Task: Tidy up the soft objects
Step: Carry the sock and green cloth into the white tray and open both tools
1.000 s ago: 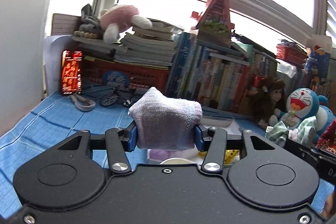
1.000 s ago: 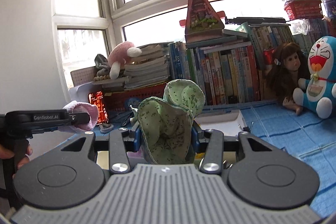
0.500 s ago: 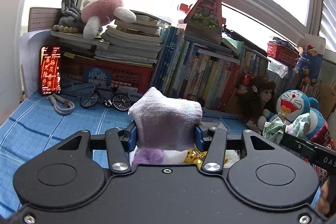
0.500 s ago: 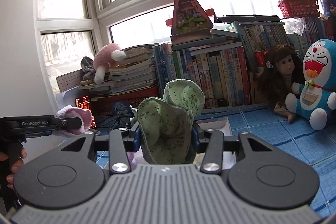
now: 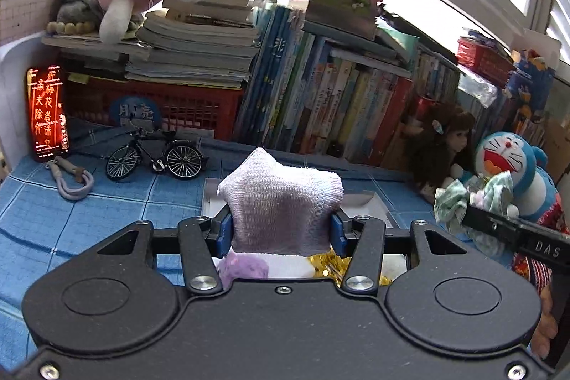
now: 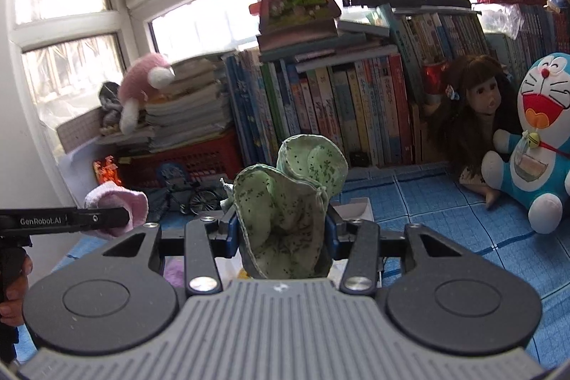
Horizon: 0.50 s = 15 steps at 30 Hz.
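My left gripper [image 5: 281,230] is shut on a pale lilac sock [image 5: 281,205], held above a white tray [image 5: 370,205] on the blue cloth. The tray holds purple, white and gold soft items [image 5: 245,264]. My right gripper [image 6: 283,234] is shut on a green flower-print cloth [image 6: 285,202], also held over the white tray [image 6: 356,207]. Each gripper shows in the other's view: the right one with the green cloth [image 5: 463,202] at the right edge, the left one with the sock [image 6: 117,202] at the left edge.
A row of books [image 5: 338,109], a red crate [image 5: 192,109] and stacked papers back the table. A model bicycle [image 5: 156,155], a grey cord [image 5: 71,180] and a glowing red sign [image 5: 46,113] lie left. A doll [image 6: 470,116] and a Doraemon plush [image 6: 534,138] sit right.
Both grippers have moved forward and lower toward the white tray, still holding their cloths. The left view has swung right, showing more of the tray.
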{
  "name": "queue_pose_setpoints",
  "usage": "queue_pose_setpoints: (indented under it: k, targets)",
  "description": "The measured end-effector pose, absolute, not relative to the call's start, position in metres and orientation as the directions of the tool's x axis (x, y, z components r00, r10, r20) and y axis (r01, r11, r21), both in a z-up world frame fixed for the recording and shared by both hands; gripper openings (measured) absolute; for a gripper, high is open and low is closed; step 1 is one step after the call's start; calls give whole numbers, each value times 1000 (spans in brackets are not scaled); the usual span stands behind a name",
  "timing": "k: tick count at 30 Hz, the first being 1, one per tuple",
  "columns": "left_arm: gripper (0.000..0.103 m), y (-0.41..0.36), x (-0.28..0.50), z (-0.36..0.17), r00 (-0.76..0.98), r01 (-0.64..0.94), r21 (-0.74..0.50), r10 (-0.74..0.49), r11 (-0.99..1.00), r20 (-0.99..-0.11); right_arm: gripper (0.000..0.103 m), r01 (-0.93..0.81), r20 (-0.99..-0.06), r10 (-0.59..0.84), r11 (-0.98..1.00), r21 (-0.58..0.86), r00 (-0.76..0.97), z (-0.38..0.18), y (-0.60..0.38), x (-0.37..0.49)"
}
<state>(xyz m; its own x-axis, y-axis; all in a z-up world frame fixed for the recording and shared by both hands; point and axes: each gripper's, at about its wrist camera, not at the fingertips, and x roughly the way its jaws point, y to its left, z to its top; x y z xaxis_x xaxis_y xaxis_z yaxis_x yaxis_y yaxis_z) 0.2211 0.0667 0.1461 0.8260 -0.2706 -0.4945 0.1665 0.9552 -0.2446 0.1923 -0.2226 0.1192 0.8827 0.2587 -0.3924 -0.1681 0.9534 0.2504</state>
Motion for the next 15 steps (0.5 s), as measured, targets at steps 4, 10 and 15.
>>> queue_pose_setpoints:
  k: [4,10,15]
  targets:
    - [48,64,250,141,814,147,-249,-260,957,-519,50,-161,-445,264,953,257,856,112,-219,216]
    - [48,53,294,123,761,126,-223,-238,967,-603,50,-148,-570,272,956,254,776,95,-205,261]
    - [48,48,325,102,695,115,-247,-255,962,-673,50,-138,-627,239,969,206,742,81,-192,288]
